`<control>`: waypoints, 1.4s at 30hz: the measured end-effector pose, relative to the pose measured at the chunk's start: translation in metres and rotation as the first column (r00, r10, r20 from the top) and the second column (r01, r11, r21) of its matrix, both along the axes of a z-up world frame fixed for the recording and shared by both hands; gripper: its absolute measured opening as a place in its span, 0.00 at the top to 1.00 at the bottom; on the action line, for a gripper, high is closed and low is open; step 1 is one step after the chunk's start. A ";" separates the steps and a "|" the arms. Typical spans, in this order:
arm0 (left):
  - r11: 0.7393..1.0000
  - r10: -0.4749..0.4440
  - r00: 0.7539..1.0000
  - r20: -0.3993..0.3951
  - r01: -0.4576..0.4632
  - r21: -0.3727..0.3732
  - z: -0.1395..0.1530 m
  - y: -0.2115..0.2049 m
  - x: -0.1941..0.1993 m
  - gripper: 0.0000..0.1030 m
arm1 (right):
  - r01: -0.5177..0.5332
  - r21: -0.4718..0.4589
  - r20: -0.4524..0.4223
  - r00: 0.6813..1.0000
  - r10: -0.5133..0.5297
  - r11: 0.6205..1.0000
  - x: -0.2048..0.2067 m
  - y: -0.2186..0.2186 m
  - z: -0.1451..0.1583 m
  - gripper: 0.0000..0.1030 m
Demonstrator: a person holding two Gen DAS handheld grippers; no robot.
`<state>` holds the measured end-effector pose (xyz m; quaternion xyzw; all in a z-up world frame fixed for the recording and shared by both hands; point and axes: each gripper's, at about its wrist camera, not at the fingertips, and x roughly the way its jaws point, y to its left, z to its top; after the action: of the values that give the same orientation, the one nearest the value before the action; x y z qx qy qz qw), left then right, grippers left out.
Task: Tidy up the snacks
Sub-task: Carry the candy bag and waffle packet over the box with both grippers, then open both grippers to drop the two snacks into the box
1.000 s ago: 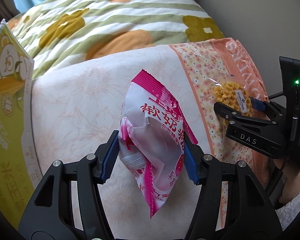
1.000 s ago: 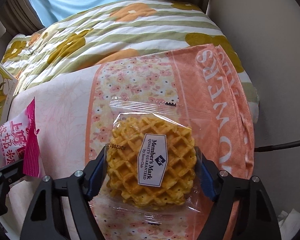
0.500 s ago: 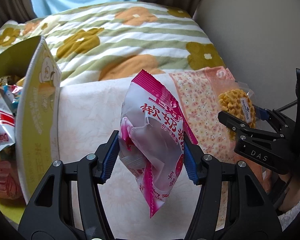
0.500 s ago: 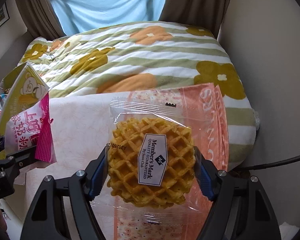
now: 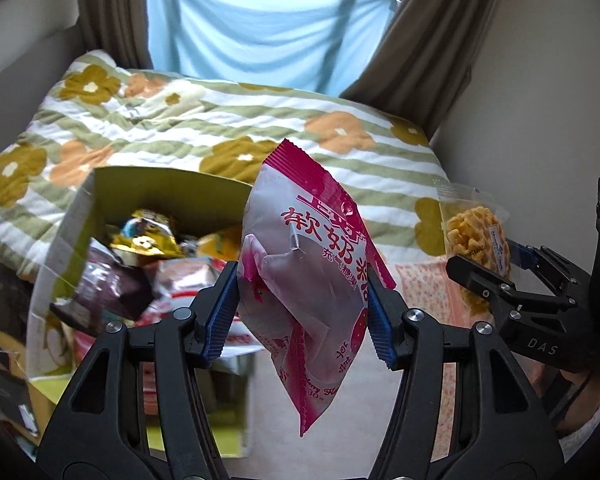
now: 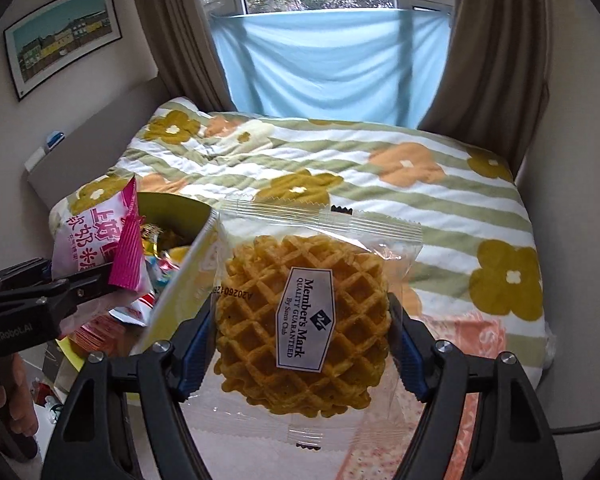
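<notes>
In the left wrist view, the left hand-held gripper (image 5: 301,312) is clenched on a pink and white candy bag (image 5: 300,280); its blue pads (image 5: 220,312) press the bag from both sides. The bag hangs in the air, tilted, with its lower end below the pads. Behind it and to the left stands an open yellow-green snack box (image 5: 76,232), filled with many wrapped snacks (image 5: 148,240). The box stands beside the bed (image 5: 180,128), which has a quilt with stripes and flowers. At the right edge, the right hand-held gripper (image 5: 487,264) holds a waffle pack (image 5: 473,236) in the air.

In the right wrist view, the right hand-held gripper (image 6: 301,340) grasps the waffle pack (image 6: 303,336): a round waffle in a clear wrapper with a white label. The pads touch the pack at its left and right sides. The pack is above the edge of the bed (image 6: 379,184), just to the right of the snack box (image 6: 180,280). On the left, the left hand-held gripper (image 6: 96,280) carries the candy bag (image 6: 100,232) over the open box. A blue cloth (image 6: 331,60) hangs under the window.
</notes>
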<state>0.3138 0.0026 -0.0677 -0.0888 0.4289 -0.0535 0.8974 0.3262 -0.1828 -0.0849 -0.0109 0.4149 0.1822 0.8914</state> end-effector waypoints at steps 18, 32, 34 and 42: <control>0.999 -0.043 0.983 -0.178 0.044 0.000 -0.054 0.195 0.082 0.40 | 0.047 0.092 -0.077 0.996 -0.040 0.995 0.054 0.192 -0.017 0.29; 1.000 -0.009 0.989 -0.146 0.005 -0.024 -0.063 0.224 0.055 0.00 | 0.062 0.023 -0.140 0.988 -0.058 0.998 0.066 0.207 -0.033 0.29; 1.000 -0.010 0.989 -0.147 0.008 -0.012 -0.063 0.225 0.054 0.00 | 0.059 0.025 -0.144 0.988 -0.055 0.998 0.070 0.208 -0.034 0.29; 1.000 0.005 0.988 -0.152 0.000 0.030 -0.065 0.234 0.047 0.00 | 0.063 -0.007 -0.127 0.990 -0.063 0.998 0.081 0.223 -0.038 0.01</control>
<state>0.3610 0.2366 -0.1325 -0.0796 0.4965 -0.0390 0.8635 0.4074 0.0399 -0.1230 0.0125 0.4712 0.1536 0.8685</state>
